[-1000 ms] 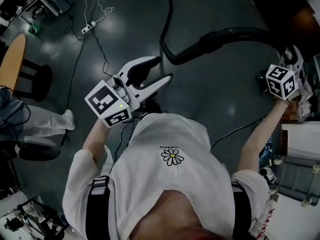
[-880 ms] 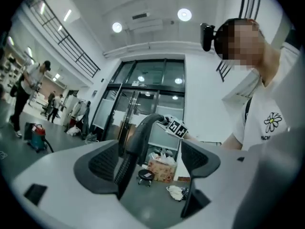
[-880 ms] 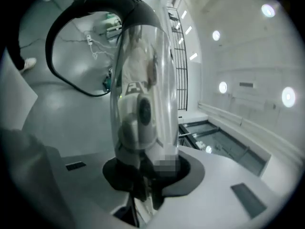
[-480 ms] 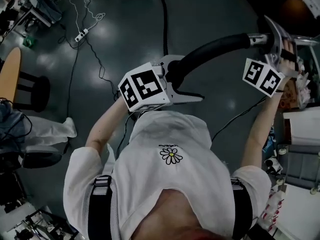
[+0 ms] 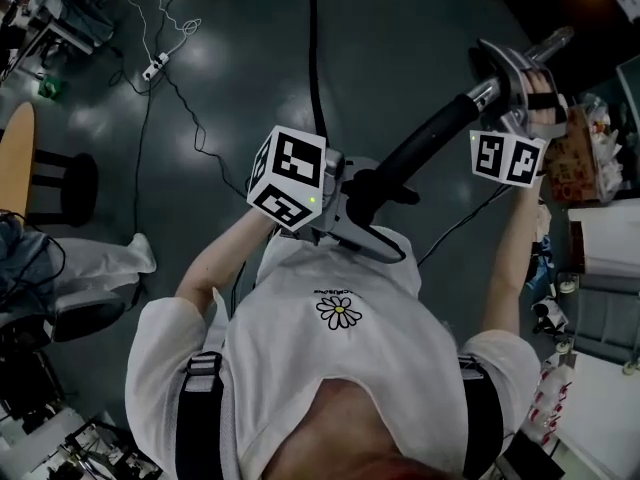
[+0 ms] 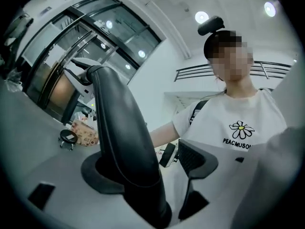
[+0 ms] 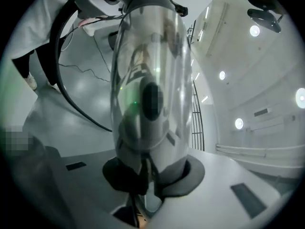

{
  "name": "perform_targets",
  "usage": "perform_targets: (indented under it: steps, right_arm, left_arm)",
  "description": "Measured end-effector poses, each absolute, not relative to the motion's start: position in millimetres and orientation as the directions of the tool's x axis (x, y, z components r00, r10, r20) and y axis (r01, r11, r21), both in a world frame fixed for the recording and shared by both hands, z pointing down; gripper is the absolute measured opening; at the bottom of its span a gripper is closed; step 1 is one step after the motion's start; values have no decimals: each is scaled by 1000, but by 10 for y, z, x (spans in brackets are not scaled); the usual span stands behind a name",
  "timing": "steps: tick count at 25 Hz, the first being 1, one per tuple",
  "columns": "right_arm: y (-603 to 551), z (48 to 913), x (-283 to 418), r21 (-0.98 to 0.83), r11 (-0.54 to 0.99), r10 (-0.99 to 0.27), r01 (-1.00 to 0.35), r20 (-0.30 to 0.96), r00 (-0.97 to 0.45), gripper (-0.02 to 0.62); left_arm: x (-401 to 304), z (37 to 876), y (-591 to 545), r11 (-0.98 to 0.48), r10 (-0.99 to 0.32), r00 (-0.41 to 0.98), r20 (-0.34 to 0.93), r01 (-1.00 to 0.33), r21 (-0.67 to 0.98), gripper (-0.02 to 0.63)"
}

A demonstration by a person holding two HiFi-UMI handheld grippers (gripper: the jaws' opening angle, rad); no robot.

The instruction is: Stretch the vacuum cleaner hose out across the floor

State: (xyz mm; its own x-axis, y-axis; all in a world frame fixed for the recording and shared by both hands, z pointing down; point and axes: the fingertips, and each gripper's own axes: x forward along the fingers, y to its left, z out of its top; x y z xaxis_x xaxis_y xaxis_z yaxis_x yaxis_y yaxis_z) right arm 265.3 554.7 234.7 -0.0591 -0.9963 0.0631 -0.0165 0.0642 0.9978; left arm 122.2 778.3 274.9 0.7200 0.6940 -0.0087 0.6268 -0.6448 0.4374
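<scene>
The black vacuum hose [image 5: 425,138] rises from in front of my chest toward the upper right and ends in a chrome wand tube [image 5: 535,50]. Its thin part [image 5: 312,58] trails away over the floor at the top. My left gripper [image 5: 392,218] has its jaws round the thick black hose [image 6: 119,128]. They have just been closing; the hose rests against one pad [image 6: 102,175], and the other pad [image 6: 202,159] stands off it. My right gripper [image 5: 520,93] is shut on the chrome tube [image 7: 150,80], which fills the right gripper view.
A white power strip [image 5: 155,66] and thin cables lie on the dark floor at the upper left. A wooden stool [image 5: 22,158] and a seated person's leg [image 5: 95,253] are at the left. Boxes and clutter [image 5: 590,238] crowd the right edge.
My left gripper has swung right and taken the hose between its open jaws. The right gripper has carried the wand end left and up off the floor, and the hose now slants more steeply.
</scene>
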Motion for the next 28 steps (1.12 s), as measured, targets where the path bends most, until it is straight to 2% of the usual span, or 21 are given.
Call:
perform_targets:
  steps: [7, 13, 28]
  right_arm:
    - [5330, 2138, 2376, 999, -31, -986, 5, -30, -165, 107]
    - [5155, 2019, 2140, 999, -35, -972, 22, -29, -232, 107]
    - [4923, 2059, 1811, 999, -9, -954, 52, 7, -300, 107]
  left_arm:
    - [1275, 2679, 7975, -574, 779, 627, -22, 726, 379, 310]
    - [1302, 2564, 7955, -575, 765, 638, -91, 739, 351, 275]
    - [1180, 2565, 7803, -609, 733, 674, -97, 712, 349, 272]
